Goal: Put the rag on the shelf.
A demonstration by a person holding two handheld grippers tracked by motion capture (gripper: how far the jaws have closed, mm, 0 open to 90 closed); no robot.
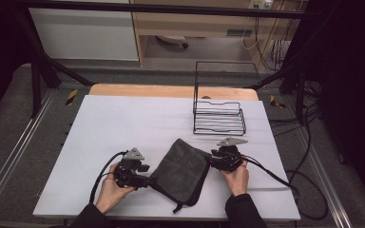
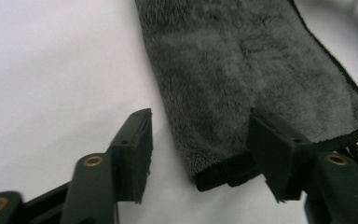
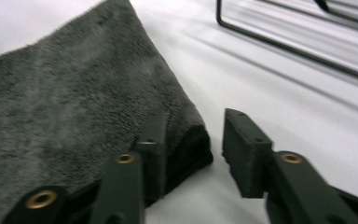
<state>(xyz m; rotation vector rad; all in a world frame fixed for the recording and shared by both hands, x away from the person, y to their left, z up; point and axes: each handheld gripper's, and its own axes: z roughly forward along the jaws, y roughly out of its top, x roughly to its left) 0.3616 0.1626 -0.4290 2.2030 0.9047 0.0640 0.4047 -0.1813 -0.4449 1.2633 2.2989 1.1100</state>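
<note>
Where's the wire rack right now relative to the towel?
In the high view the black wire rack stands on the white table, toward its far right, just beyond the folded grey towel and the right claw.

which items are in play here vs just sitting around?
In play:
dark grey towel, folded on the table
left gripper, jaws open around its near corner
right gripper, jaws open at its other corner

Lying about:
black wire rack
</note>
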